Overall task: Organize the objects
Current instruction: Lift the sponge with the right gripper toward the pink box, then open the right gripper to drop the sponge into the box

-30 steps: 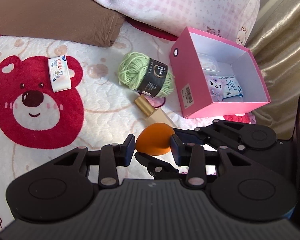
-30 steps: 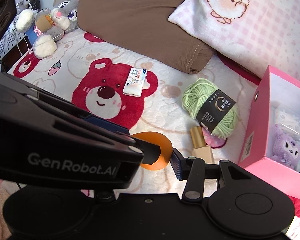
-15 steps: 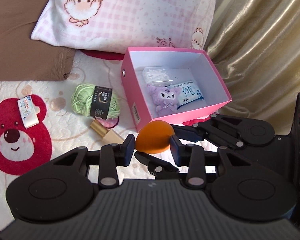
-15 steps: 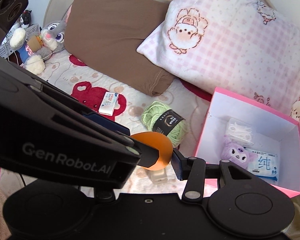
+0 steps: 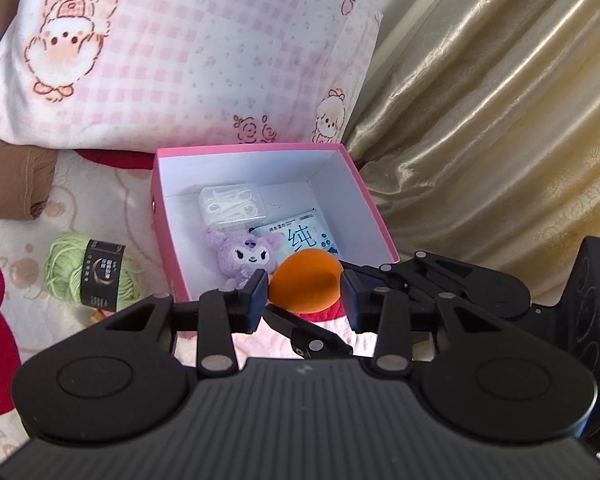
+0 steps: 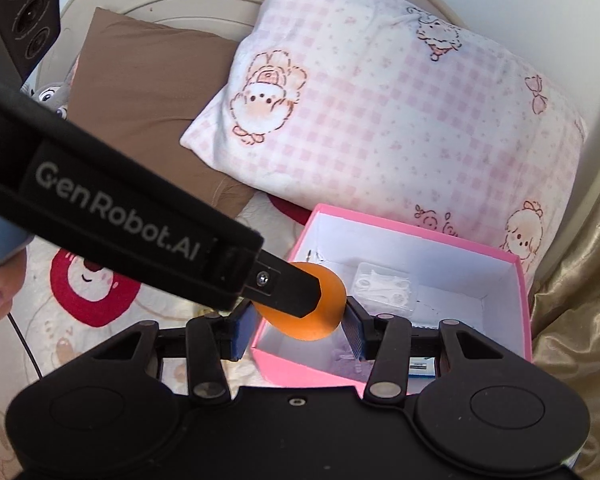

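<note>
- Left wrist view: your left claw (image 5: 304, 296) is clamped on the orange sponge (image 5: 306, 280) — both pads press its sides; the sponge hangs over the near edge of the pink box (image 5: 374, 216), which sits on the bed (image 5: 100, 200).
- Inside the box lie a purple plush (image 5: 244, 254), a wipes packet (image 5: 300, 236) and a clear packet (image 5: 232, 206); green yarn (image 5: 72, 276) rests left of the box, on the bed.
- Right wrist view: your right claw (image 6: 296, 326) brackets the same sponge (image 6: 324, 316) — its right pad touches, its left pad is partly hidden behind the left claw's finger (image 6: 292, 292); you cannot tell whether it grips.
</note>
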`<state>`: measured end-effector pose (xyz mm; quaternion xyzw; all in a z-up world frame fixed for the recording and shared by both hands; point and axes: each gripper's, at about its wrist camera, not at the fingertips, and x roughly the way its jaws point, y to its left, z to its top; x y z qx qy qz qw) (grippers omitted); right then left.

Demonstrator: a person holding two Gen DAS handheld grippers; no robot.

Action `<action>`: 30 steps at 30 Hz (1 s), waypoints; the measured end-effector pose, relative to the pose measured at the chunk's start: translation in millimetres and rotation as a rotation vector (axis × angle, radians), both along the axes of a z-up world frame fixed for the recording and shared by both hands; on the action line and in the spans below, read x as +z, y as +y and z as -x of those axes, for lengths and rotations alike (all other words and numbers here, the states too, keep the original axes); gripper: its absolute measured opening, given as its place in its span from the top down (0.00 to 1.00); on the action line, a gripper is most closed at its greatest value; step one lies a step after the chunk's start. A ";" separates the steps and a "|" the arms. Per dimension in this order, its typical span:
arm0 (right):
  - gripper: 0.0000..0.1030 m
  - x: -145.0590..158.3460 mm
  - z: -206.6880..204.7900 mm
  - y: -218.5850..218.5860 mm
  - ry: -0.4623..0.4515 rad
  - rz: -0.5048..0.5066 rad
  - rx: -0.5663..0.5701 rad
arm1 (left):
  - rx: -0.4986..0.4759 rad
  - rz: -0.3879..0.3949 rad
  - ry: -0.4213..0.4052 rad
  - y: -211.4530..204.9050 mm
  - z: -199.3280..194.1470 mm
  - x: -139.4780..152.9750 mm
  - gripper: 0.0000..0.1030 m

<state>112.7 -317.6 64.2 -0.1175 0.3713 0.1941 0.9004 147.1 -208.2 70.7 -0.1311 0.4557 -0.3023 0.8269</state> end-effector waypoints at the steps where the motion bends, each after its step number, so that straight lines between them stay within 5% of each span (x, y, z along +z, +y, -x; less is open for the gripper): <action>1: 0.49 0.3 -6.3 -5.2 -0.002 0.003 -0.010 | -0.002 0.000 -0.003 -6.4 -5.3 -0.2 0.64; 12: 0.50 -30.5 -93.6 -61.2 0.083 0.000 -0.062 | 0.015 -0.006 -0.026 -77.9 -69.3 -39.7 0.61; 26: 0.50 -108.0 -169.4 -96.4 0.224 0.087 -0.087 | 0.012 0.061 0.110 -114.5 -130.3 -117.2 0.62; 30: 0.50 -121.1 -175.6 -98.2 0.223 0.093 -0.089 | 0.033 0.017 0.108 -114.7 -137.5 -127.8 0.62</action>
